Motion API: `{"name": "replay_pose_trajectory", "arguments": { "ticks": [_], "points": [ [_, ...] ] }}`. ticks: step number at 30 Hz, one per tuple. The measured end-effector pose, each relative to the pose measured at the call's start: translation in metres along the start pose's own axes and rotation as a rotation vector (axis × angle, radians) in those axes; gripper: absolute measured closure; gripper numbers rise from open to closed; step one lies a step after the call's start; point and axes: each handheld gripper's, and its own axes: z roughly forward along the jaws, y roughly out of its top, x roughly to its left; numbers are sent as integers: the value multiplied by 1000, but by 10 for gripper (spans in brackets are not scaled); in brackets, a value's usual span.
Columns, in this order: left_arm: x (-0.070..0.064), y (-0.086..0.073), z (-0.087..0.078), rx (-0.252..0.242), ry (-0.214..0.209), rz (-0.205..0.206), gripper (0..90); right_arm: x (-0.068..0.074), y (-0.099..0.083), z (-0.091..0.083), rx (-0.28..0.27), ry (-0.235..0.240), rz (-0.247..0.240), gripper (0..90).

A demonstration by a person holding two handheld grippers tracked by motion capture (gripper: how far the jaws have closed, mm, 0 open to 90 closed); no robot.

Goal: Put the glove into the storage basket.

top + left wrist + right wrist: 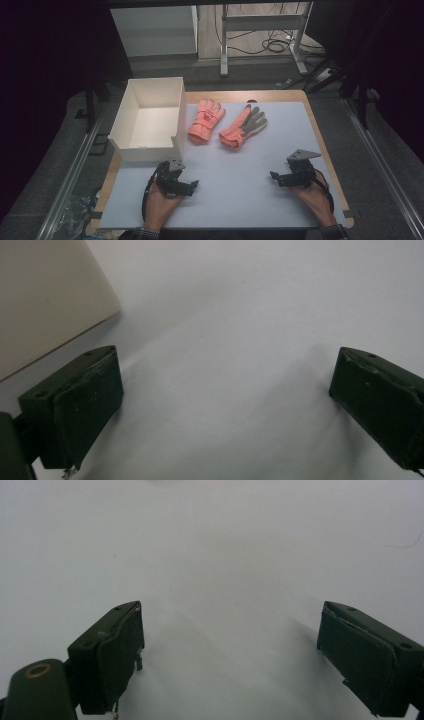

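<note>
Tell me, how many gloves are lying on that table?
2. One pink glove lies just right of the white box; the other glove, pink with a grey palm, lies beside it, farther right. The box looks empty.

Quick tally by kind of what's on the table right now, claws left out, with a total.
Pink gloves: 2, one back up, one grey palm up
White open box: 1
Total: 3
</note>
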Motion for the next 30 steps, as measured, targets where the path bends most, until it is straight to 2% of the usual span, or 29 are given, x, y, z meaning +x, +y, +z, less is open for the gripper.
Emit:
{"name": "replay_pose_trajectory", "arguments": {
  "ticks": [8, 10, 15, 23, 30],
  "points": [
    [0, 0, 0, 0, 1, 1, 6, 2, 15, 1, -23, 25, 13, 123],
    [0, 0, 0, 0, 1, 1, 6, 3, 20, 3, -20, 20, 4, 142],
    [0, 0, 0, 1, 1, -1, 6, 2, 29, 5, -36, 36, 8, 222],
    [0, 0, 0, 4, 2, 2, 6, -2, 53, 11, -54, 66, 1, 362],
    [0, 0, 0, 4, 2, 5, 6, -4, 72, 21, -72, 81, -6, 426]
  ]
}}
